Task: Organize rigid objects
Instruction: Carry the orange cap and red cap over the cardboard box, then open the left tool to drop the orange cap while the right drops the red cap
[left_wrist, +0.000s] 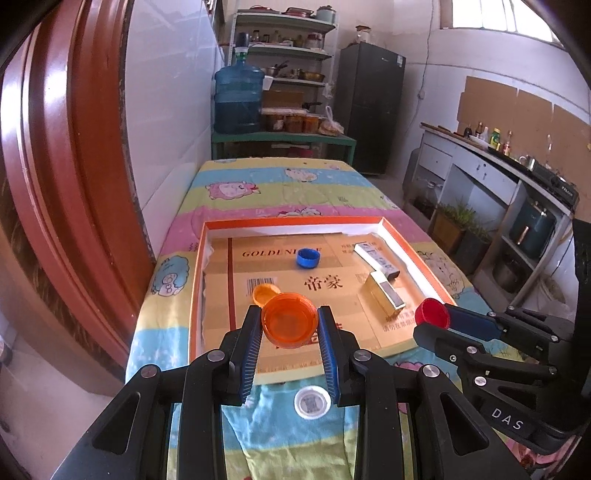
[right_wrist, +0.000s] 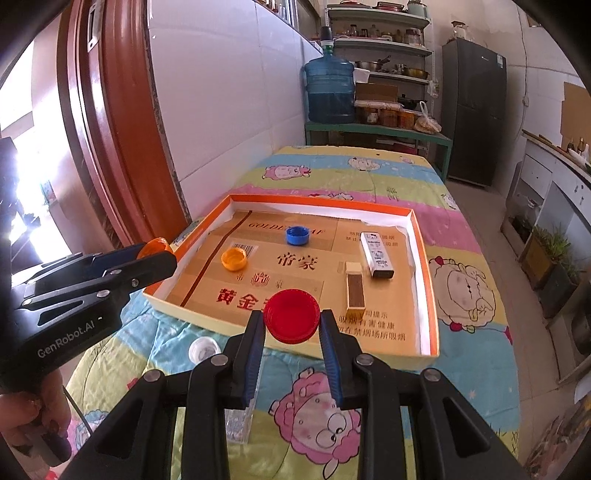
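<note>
1. The left gripper (left_wrist: 290, 325) pinches an orange bottle cap (left_wrist: 289, 319) above the near edge of the orange-rimmed box lid (left_wrist: 291, 222).
2. The right gripper (right_wrist: 291, 321), its neighbour lettered "GenRobot.AI", pinches a red bottle cap (right_wrist: 291, 316) there too.
3. The lid's cardboard liner (right_wrist: 207, 266) reads "GOLDEN", "帝豪" and "黄金".
4. A blue cap (right_wrist: 297, 235) lies near the lid's far edge.
</note>
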